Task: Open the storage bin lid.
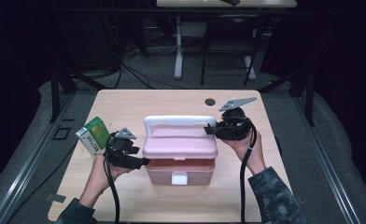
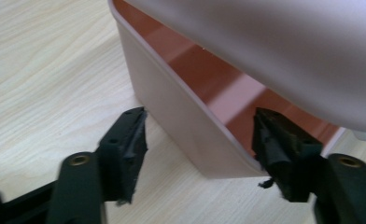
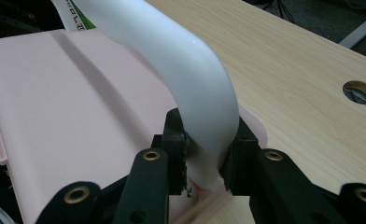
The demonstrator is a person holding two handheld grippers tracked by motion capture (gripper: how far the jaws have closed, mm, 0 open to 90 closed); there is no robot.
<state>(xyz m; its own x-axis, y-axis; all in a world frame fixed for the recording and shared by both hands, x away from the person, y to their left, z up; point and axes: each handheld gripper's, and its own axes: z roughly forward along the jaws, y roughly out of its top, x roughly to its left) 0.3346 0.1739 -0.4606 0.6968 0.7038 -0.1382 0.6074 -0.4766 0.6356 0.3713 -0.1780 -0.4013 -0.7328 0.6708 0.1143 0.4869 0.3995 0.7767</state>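
A pink plastic box [image 1: 180,161] with a rounded lid [image 1: 180,145] and a white handle [image 1: 179,122] sits in the middle of the pale wooden table [image 1: 139,100]. The lid is lifted a bit by its handle, which is squeezed tight in the right gripper [image 3: 204,156]. The left gripper [image 2: 200,140] is half open around the box's left wall, not yet pressing. Next, that wall likely needs to be pinched so the box stays put. Nothing is seen inside. A green and white carton [image 1: 93,135] stands at the left.
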